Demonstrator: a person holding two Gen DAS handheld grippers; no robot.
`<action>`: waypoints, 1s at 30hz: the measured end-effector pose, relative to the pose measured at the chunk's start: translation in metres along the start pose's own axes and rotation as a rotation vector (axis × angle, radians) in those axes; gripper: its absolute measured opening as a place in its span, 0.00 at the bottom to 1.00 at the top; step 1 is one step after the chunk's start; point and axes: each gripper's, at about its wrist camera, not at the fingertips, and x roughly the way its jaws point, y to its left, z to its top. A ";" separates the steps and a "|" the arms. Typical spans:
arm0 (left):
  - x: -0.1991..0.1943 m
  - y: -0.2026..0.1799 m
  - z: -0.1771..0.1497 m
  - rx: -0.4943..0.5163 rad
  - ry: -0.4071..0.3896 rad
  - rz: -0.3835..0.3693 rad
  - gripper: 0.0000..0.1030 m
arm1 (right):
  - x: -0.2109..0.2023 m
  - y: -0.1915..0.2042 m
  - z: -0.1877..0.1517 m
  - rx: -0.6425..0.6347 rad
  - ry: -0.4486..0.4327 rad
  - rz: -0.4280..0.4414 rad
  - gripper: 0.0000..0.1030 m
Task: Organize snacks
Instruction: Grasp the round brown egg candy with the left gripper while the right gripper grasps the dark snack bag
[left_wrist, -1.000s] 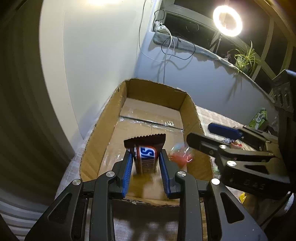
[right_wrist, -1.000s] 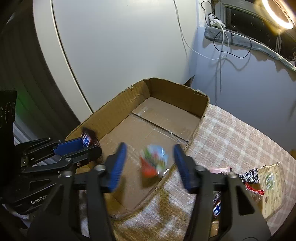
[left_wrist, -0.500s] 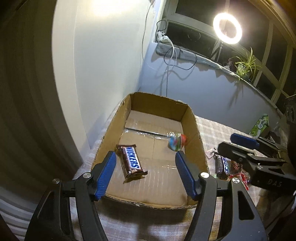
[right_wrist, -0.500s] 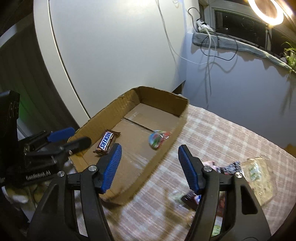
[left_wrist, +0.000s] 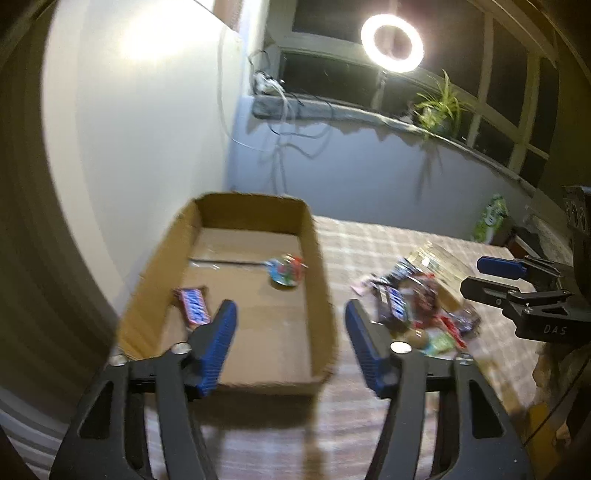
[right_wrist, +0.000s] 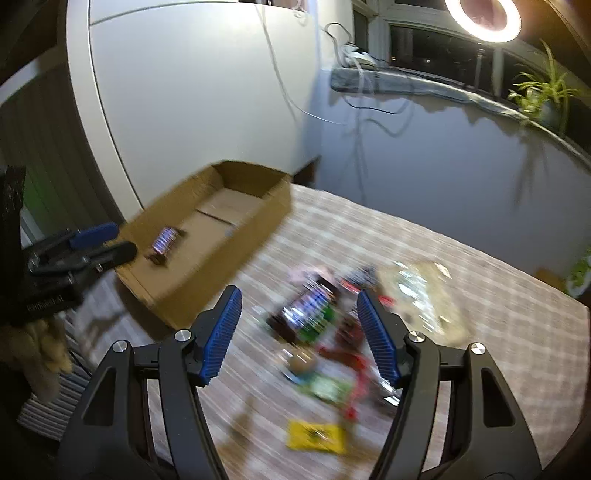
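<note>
An open cardboard box (left_wrist: 321, 266) (right_wrist: 236, 254) lies on a checked tablecloth. In it lie a Snickers bar (left_wrist: 194, 304) (right_wrist: 164, 240) at the left wall and a small colourful candy bag (left_wrist: 286, 271) near the right wall. A blurred pile of snack packets (left_wrist: 417, 299) (right_wrist: 332, 317) lies to the box's right. My left gripper (left_wrist: 290, 341) is open and empty above the box's near end. My right gripper (right_wrist: 299, 332) is open and empty above the pile.
A yellow packet (right_wrist: 317, 437) lies near the table's front edge. A clear bag of snacks (right_wrist: 424, 295) lies right of the pile. A green packet (left_wrist: 489, 218) stands at the far right. A ring light (left_wrist: 391, 42) and a plant (left_wrist: 439, 110) are on the windowsill.
Both grippers let go of their snacks into the box, opened wide and pulled back. The right gripper has swung right over the pile; the left has shifted right.
</note>
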 end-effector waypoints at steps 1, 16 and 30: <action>0.001 -0.005 -0.003 -0.004 0.012 -0.018 0.52 | -0.004 -0.005 -0.006 -0.002 0.004 -0.015 0.66; 0.048 -0.079 -0.029 0.020 0.179 -0.216 0.30 | -0.006 -0.061 -0.070 0.033 0.126 -0.044 0.66; 0.085 -0.106 -0.032 0.029 0.268 -0.250 0.30 | 0.027 -0.080 -0.070 0.111 0.153 -0.024 0.66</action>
